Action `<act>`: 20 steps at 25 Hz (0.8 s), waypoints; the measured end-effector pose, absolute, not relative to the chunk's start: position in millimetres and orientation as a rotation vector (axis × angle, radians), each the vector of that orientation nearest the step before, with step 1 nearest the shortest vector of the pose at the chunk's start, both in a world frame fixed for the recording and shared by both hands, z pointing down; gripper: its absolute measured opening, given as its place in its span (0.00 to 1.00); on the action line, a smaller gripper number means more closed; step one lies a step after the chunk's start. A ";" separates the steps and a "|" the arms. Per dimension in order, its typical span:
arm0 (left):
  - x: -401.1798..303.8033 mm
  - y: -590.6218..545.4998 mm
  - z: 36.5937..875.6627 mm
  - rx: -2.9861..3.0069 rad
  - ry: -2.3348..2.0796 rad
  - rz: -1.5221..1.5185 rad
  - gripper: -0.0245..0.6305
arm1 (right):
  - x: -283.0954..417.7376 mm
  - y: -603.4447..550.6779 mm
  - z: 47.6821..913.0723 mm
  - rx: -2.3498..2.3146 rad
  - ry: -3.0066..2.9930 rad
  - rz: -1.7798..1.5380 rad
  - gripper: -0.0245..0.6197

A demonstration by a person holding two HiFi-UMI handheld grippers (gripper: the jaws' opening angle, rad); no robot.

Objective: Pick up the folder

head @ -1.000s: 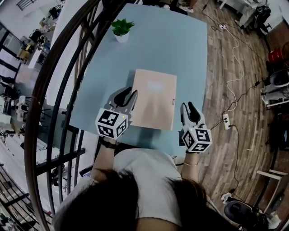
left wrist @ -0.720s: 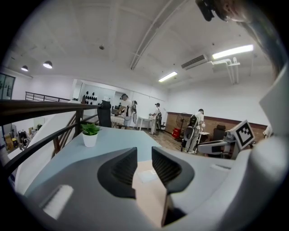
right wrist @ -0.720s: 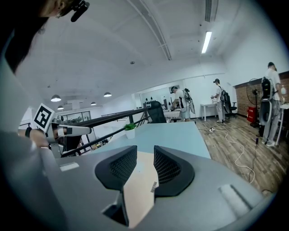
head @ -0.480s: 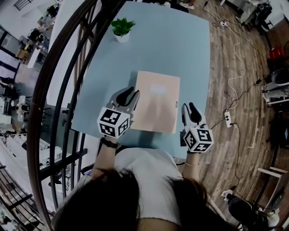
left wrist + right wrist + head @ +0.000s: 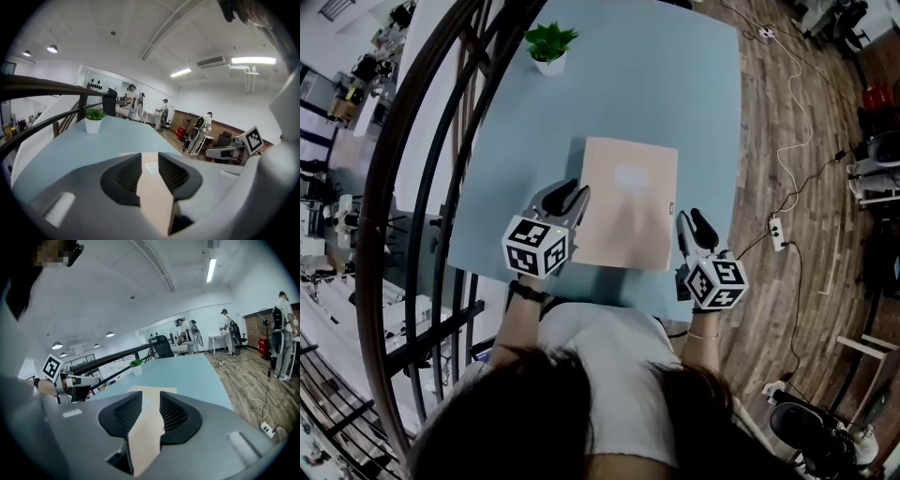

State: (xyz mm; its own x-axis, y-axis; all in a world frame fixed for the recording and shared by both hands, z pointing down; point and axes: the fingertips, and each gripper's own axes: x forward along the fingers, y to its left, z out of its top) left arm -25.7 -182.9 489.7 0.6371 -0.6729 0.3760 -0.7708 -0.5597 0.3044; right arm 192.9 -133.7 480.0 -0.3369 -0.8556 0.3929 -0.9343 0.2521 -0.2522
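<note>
A light blue counter was seen from above, running away from the person. The folder, a tan sheet, was found on the near half of it, its near edge just short of the counter's near edge. Whether it had cleared the surface could not be told.

The left hand-held gripper was placed at the folder's near left corner, and the right hand-held gripper at its near right corner. In each gripper view the jaws were drawn close together and the gap was filled by tan sheet right down to the body, so both were read as clenched on the folder.

A small potted plant was noted at the far left, well apart from the work.

The step was judged as grasp made, lift not yet shown. An even raise by both sides was called for next. Both corners should be kept level, so that the thin sheet is not twisted or pulled out of one grip.
</note>
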 end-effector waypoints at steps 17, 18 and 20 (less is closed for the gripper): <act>-36.8 -166.0 582.3 2.132 -1.058 0.373 0.24 | 196.2 -127.0 532.9 1.638 -2.273 0.867 0.18; -38.1 -166.2 586.1 2.121 -1.058 0.374 0.24 | 196.6 -127.4 535.3 1.640 -2.270 0.875 0.18; -40.7 -165.5 594.2 2.096 -1.053 0.372 0.25 | 196.6 -127.2 540.2 1.642 -2.266 0.890 0.18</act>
State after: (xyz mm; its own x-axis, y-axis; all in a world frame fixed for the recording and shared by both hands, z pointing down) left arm -40.7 -165.5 594.2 0.6196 -0.5647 0.5452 -0.7818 -0.3821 0.4928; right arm 196.6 -127.2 540.2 -0.3603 -0.7923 0.4924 -0.9156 0.1995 -0.3490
